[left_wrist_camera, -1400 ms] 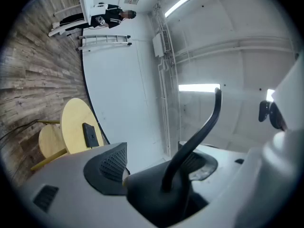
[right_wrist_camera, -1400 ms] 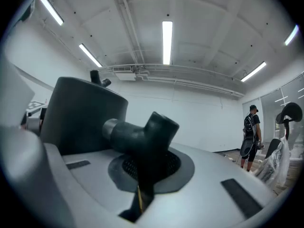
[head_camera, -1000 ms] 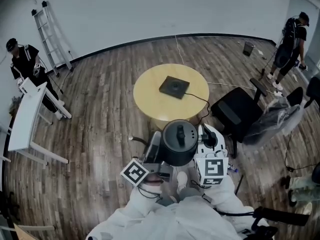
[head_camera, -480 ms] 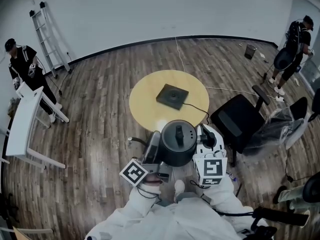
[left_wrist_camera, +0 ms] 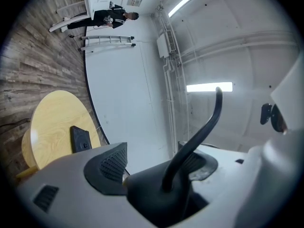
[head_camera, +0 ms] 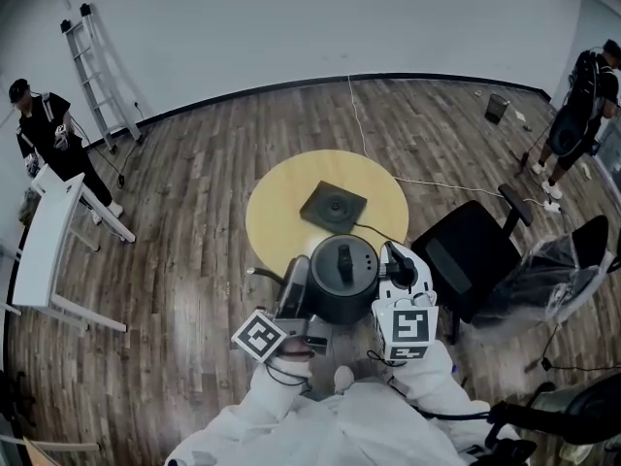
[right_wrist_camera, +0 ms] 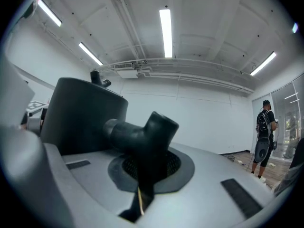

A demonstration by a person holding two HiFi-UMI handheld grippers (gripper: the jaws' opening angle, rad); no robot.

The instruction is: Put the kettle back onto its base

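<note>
No text, brand or number is legible in any view.

- Left cube [head_camera: 260, 337], behind left gripper [head_camera: 300, 285]: black-and-white square marker pattern, no letters.
- Right cube [head_camera: 405, 326], behind right gripper [head_camera: 396, 266]: two marker faces show, patterns only, no characters.
- Wall plate [left_wrist_camera: 134, 1], far beyond the left gripper in its own view, just beside a standing person: pale rectangle with dark marks, too small to read.
- Kettle [head_camera: 342, 277], between the two grippers: lid plain black, no print made out.
- Base [head_camera: 333, 207], ahead of both grippers: no marking resolved.
</note>
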